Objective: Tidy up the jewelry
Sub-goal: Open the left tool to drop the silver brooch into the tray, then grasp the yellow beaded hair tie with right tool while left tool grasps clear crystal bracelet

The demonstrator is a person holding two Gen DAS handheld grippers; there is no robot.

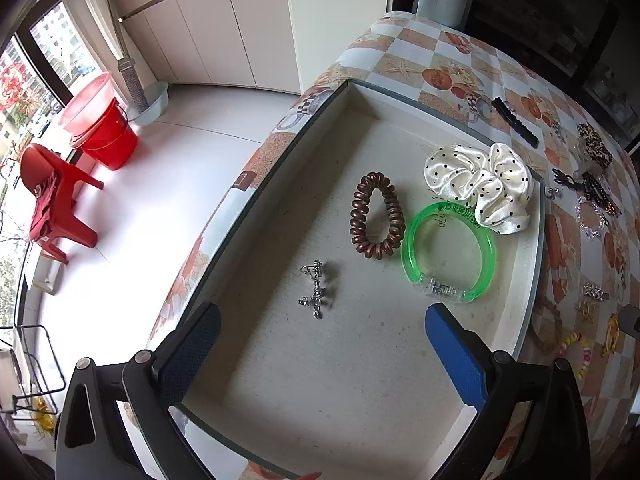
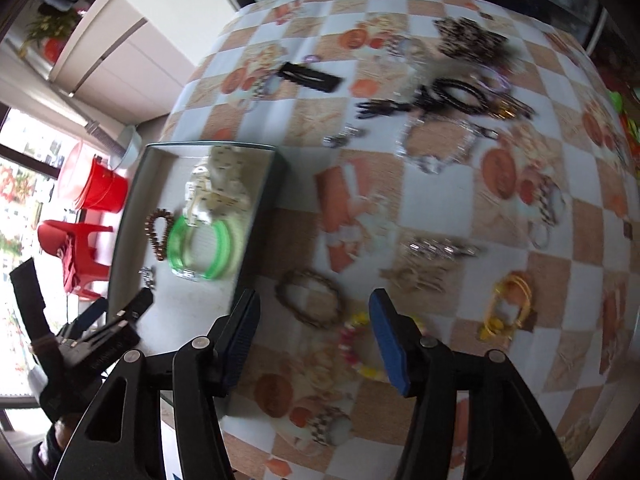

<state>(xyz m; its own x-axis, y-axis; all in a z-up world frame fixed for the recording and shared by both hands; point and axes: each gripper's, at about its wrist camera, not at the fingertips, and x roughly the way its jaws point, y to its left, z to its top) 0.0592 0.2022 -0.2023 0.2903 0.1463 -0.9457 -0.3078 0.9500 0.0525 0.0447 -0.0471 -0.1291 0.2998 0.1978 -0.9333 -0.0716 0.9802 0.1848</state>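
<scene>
A shallow beige tray point(image 1: 280, 380) with a dark rim holds a silver charm piece point(image 1: 316, 289), a brown spiral hair tie point(image 1: 375, 216), a green bangle point(image 1: 448, 258) and a white dotted scrunchie point(image 1: 480, 184). My left gripper point(image 1: 322, 350) is open and empty above the tray's near part. My right gripper point(image 2: 314, 338) is open and empty above the checkered tablecloth, over a brown beaded bracelet point(image 2: 310, 304) and a pink-yellow bead bracelet point(image 2: 356, 350). The tray point(image 2: 262, 216) lies to its left, where the left gripper point(image 2: 116, 316) also shows.
Loose pieces lie on the tablecloth point(image 2: 440, 184): a black hair clip point(image 2: 310, 76), black cords point(image 2: 436, 100), a clear bead chain point(image 2: 436, 148), silver clips point(image 2: 440, 249), a yellow piece point(image 2: 506, 304), a leopard scrunchie point(image 1: 596, 146). A red bucket point(image 1: 104, 132) and a red chair point(image 1: 56, 200) stand on the floor left.
</scene>
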